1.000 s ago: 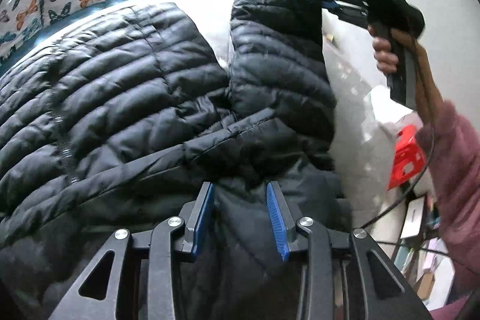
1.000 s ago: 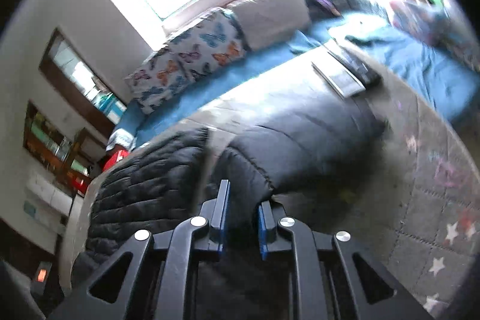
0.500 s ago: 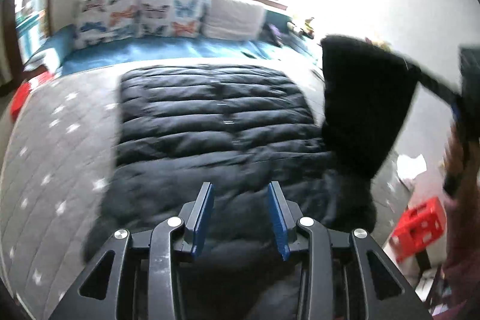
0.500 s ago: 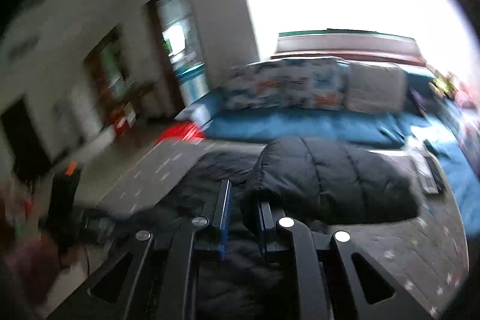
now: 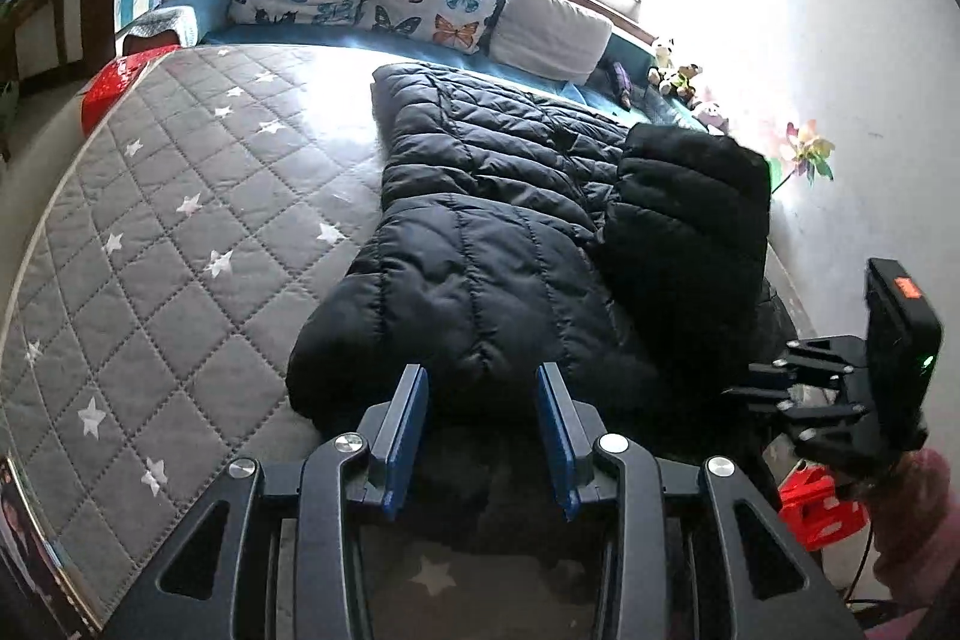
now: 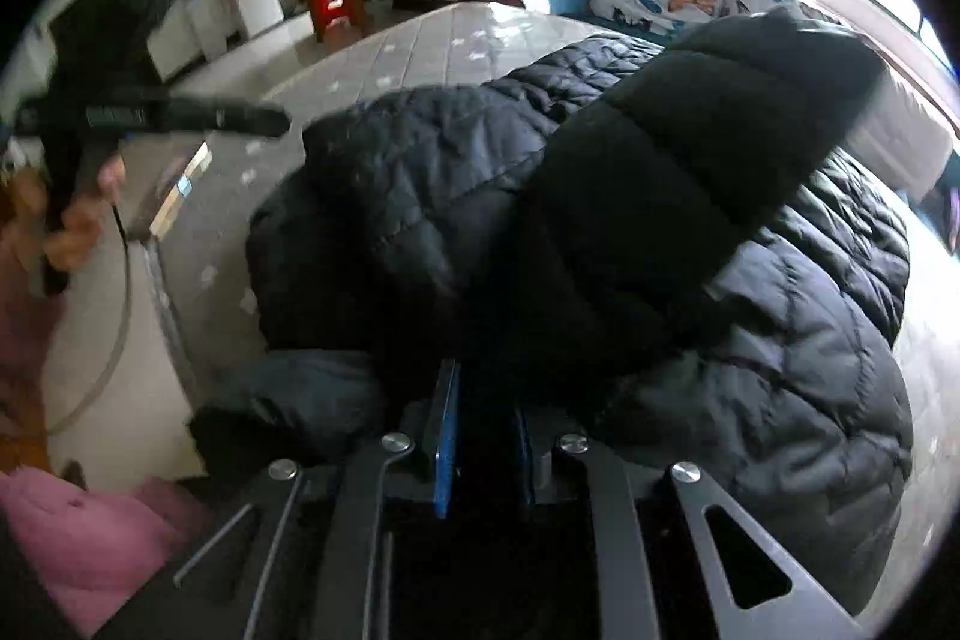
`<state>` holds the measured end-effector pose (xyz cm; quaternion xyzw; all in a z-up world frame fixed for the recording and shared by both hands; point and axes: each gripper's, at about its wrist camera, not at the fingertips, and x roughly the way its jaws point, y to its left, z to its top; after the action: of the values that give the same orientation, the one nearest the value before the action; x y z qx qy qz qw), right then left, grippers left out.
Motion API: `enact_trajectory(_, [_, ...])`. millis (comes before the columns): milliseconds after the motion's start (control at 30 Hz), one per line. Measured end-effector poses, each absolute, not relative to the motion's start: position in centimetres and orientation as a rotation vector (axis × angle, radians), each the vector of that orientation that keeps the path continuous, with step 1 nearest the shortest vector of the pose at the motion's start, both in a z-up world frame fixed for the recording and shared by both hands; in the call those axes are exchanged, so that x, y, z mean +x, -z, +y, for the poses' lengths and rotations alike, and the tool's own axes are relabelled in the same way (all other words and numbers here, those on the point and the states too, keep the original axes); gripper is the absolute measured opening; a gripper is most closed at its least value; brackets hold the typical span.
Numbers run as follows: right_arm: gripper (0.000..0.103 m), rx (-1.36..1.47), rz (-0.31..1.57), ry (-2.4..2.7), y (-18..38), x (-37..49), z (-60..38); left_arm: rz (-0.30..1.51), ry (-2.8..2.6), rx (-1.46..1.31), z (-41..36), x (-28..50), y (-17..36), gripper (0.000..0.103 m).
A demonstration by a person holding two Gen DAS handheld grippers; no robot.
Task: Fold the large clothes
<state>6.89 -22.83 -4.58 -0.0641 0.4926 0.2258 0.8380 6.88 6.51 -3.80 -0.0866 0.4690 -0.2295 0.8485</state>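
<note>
Right gripper (image 6: pixel 480 436) pinches jacket (image 5: pixel 480 244) sleeve (fingertips buried).

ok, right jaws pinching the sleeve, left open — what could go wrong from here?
1. The right gripper holds only a thin pinch of the puffy sleeve; slick quilted fabric could slip out mid-fold.
2. The left gripper is open and hovers at the edge of the jacket, pinning nothing, so the whole body may drag across the mattress.
3. The jacket's near end already overhangs the mattress edge on the right; it could slide off.
</note>
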Motion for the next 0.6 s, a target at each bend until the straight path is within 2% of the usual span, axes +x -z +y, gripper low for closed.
enact_trajectory(100, [0.020, -0.127, 1.002, -0.450, 2.8, 6.1, -23.3, 0.990, 0.476, -0.197, 6.3, 6.9, 3.9, 0.041])
enact_trajectory(167, [0.028, -0.094, 0.974, -0.446, 1.8, 5.9, -23.8, 0.993, 0.473, -0.207, 6.5, 7.0, 4.1, 0.041])
enact_trajectory(233, [0.053, -0.064, 0.943, -0.429, 1.1, 5.0, -23.6, 0.993, 0.467, -0.205, 6.3, 7.0, 4.0, 0.041])
enact_trajectory(300, [0.063, -0.022, 0.919, -0.417, 1.1, 5.2, -24.1, 0.991, 0.459, -0.201, 6.3, 7.1, 3.9, 0.041])
enact_trajectory(467, [0.064, 0.106, 1.003, -0.398, 3.4, 8.3, -25.1, 0.995, 0.451, -0.230, 6.7, 6.8, 3.7, 0.041])
enact_trajectory(600, [0.064, 0.091, 0.950, -0.465, 2.1, 8.5, -22.1, 0.966, 0.447, -0.234, 7.1, 5.7, 2.8, 0.041])
